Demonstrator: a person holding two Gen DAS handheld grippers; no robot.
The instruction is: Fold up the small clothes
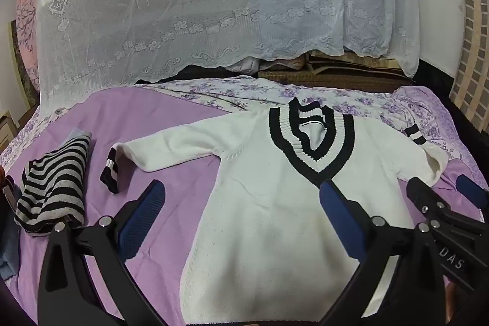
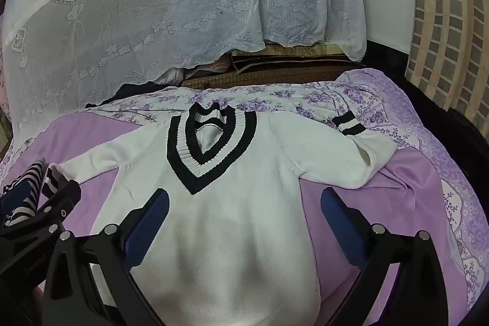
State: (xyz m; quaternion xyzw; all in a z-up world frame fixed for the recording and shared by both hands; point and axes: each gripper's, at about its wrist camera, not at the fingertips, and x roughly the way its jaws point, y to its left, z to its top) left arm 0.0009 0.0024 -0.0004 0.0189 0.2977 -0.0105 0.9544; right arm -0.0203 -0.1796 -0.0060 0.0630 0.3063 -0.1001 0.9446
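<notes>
A white knit sweater [image 1: 275,197] with a black-and-white striped V-neck lies flat, front up, on the purple bedspread [image 1: 137,124]. It also shows in the right wrist view [image 2: 238,219]. Its left sleeve [image 1: 171,148] stretches out with a striped cuff [image 1: 110,173]; its right sleeve [image 2: 345,161] is bent back, cuff [image 2: 348,124] up. My left gripper [image 1: 241,203] is open and empty above the sweater's lower left side. My right gripper [image 2: 244,210] is open and empty above the sweater's lower right side; it also shows in the left wrist view [image 1: 443,197].
A folded black-and-grey striped garment [image 1: 52,188] lies at the left on the bedspread. A floral purple sheet [image 2: 305,97] covers the far and right parts of the bed. A white lace curtain [image 1: 183,5] hangs behind. A tiled wall [image 2: 443,20] stands at the right.
</notes>
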